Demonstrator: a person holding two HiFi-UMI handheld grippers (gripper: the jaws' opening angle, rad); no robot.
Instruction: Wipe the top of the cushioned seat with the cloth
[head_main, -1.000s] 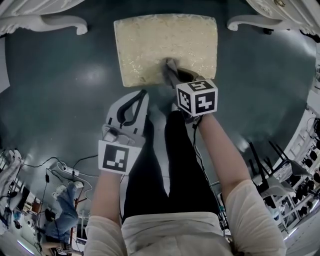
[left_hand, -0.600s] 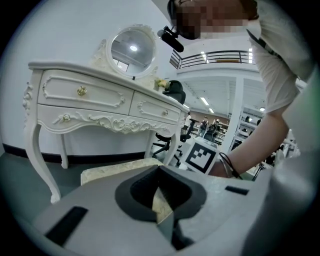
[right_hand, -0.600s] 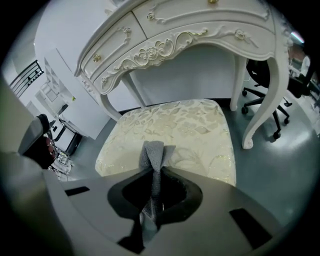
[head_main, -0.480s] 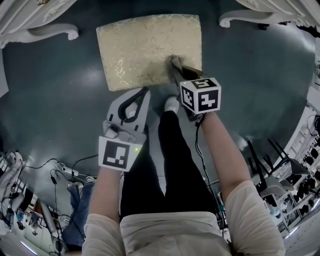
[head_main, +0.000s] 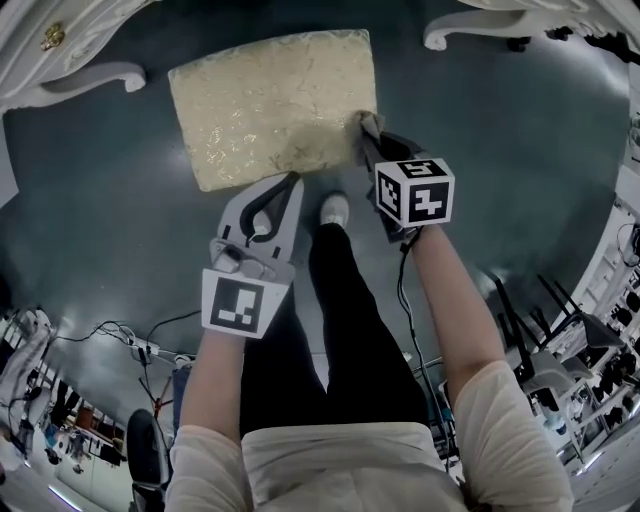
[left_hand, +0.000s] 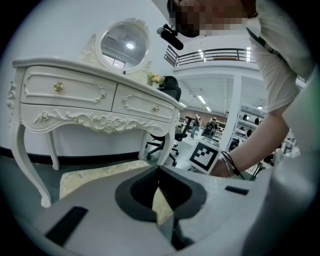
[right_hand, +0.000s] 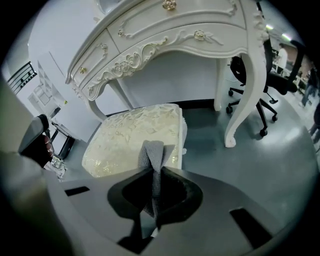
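Right gripper (right_hand: 156, 172) is clamped on the grey cloth (right_hand: 152, 150), which is bunched upright between the jaws. The cloth is at the near right corner of the cushioned seat (right_hand: 135, 135). It probably touches the top, but that's hard to confirm. Left gripper (left_hand: 158, 170) has its jaws together with nothing in them, just off the seat's near edge. White dressing table (right_hand: 175, 35) stands behind the seat on a dark floor (head_main: 500, 150).

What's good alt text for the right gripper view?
The right claw is shut on a grey cloth, holding it at the near edge of a cream cushioned seat. Behind the seat stands a white carved dressing table on a dark floor, with a black office chair at the right.
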